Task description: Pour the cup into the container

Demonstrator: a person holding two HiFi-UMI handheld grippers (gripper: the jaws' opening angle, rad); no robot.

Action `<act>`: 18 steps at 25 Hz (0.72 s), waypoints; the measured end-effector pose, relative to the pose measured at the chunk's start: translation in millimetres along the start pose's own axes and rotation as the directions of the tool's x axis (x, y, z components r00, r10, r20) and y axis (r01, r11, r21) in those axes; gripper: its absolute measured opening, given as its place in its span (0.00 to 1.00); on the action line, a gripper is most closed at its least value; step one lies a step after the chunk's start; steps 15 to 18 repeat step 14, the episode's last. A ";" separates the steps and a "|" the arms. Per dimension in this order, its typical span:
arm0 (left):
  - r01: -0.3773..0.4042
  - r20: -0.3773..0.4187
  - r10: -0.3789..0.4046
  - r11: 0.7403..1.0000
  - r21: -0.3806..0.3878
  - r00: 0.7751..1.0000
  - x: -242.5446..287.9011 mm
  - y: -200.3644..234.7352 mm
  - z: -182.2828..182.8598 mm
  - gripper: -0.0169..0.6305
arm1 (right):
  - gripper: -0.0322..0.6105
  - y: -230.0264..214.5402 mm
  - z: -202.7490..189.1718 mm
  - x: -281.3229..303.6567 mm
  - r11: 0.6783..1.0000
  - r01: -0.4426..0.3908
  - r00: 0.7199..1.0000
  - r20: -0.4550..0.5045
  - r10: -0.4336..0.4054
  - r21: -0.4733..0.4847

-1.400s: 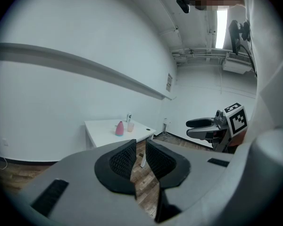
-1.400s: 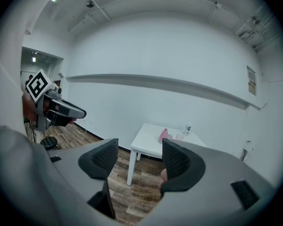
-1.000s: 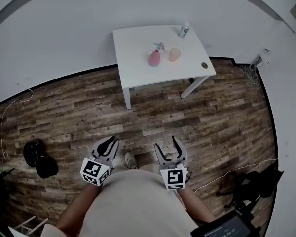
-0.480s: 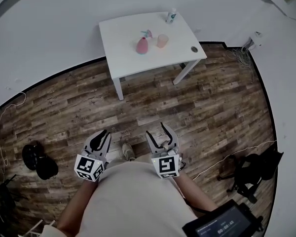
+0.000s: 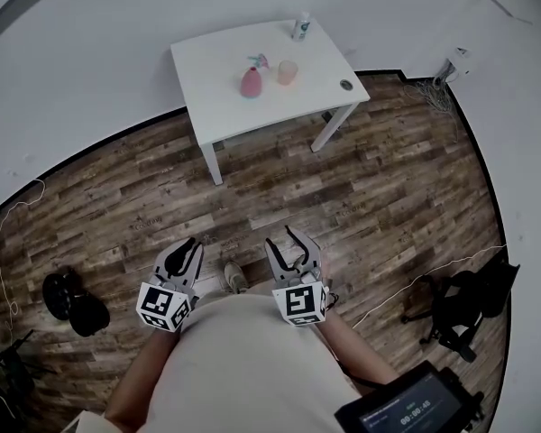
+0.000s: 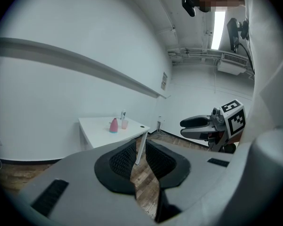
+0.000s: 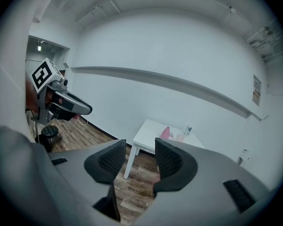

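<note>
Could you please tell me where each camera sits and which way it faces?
Head view: on the person's head, facing steeply down at floor and table; shows torso, forearms, left hand-held gripper, right hand-held gripper.
Left gripper view: on the left one, facing the table past its empty jaws; right one visible.
Right gripper view: on the right one, facing the table; its empty jaws have just been closing.
All share the table.

In the upper middle of the head view, the cup (image 5: pixel 288 71) and the pink container (image 5: pixel 251 82) on the tabletop (image 5: pixel 207 88) are too small to show any contents. A small dark round thing (image 5: pixel 345 85) near the tabletop's right edge cannot be identified. A screen (image 5: pixel 413 410) is cut off at the lower right.
</note>
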State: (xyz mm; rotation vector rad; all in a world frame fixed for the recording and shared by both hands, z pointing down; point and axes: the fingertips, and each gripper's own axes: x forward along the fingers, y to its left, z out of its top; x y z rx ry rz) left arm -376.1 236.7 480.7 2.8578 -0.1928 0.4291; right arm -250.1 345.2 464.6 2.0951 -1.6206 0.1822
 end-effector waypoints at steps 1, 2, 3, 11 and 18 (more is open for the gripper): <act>0.005 0.000 -0.005 1.000 0.001 1.000 0.5 -0.1 -0.2 0.11 | 0.35 0.0 0.8 0.4 1.000 0.002 1.000 0.000 -0.002 -0.002; 0.009 0.000 -0.009 1.000 0.001 1.000 0.9 0.0 -0.3 0.11 | 0.35 0.0 1.7 0.9 1.000 0.004 1.000 0.000 -0.004 -0.005; 0.012 0.000 -0.012 1.000 0.001 1.000 1.2 0.0 -0.3 0.11 | 0.35 0.0 2.3 1.4 1.000 0.005 1.000 0.000 -0.005 -0.007; 0.003 0.013 -0.003 1.000 -0.003 1.000 -1.0 7.1 3.6 0.11 | 0.34 -1.1 7.9 7.0 1.000 0.012 1.000 0.008 -0.012 -0.021; -0.025 0.023 0.025 1.000 -0.002 0.999 -6.4 21.0 7.1 0.11 | 0.34 4.6 16.2 20.6 1.000 -0.006 1.000 0.026 0.006 -0.025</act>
